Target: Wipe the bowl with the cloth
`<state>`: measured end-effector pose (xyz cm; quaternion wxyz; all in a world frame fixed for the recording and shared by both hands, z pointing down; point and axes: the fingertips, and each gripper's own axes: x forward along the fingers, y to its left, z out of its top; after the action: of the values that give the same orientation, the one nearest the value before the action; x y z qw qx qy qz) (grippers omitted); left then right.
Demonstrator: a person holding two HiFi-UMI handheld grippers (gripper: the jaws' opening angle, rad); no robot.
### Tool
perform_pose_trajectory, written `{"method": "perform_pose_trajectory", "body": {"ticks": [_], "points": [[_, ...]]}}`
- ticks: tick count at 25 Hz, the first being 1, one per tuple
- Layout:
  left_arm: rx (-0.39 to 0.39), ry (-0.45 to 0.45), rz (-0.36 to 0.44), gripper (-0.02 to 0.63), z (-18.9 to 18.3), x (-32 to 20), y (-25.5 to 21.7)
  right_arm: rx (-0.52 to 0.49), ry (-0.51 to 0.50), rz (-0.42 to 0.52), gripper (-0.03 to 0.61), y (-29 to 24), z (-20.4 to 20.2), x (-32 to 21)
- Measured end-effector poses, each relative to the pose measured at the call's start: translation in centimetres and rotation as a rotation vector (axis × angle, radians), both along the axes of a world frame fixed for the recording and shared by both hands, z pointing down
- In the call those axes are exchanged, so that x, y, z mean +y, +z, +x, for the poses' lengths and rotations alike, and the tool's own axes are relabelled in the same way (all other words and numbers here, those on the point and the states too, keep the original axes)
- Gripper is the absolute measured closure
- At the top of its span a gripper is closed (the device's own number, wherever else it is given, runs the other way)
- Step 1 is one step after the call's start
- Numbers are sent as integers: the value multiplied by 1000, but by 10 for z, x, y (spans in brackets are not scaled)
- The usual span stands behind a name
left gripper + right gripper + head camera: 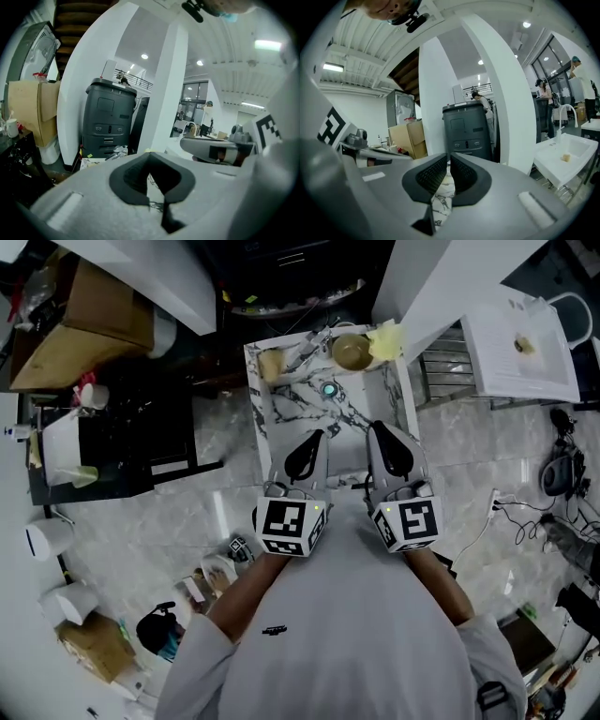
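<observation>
Left tool (317,437), right tool (377,427) clenched empty above veined marble table (286,395), round bowl (352,351).

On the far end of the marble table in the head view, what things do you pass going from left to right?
tan object → bowl → yellow cloth

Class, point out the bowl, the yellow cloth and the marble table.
Round olive-brown bowl (352,352): head view, its inside.
Crumpled yellow cloth (385,337): head view, its middle.
White marble-patterned table (292,411): head view, bare top.
</observation>
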<state>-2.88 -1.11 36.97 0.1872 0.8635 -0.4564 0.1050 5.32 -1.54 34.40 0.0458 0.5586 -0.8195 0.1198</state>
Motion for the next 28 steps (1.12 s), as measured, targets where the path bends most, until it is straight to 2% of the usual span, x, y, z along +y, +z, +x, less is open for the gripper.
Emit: {"method": "perform_pose_trajectory", "body": {"ticks": [4,9,28], "points": [[-30,10,23,611,-13,15,3,2,4,-28,551,14,-15,14],[-9,-12,12,611,-25,16,6,46,-47,-40,554,20,-35,19],[-13,-8,2,611,-26,14,11,39,-43,-61,562,25,-37,18]]}}
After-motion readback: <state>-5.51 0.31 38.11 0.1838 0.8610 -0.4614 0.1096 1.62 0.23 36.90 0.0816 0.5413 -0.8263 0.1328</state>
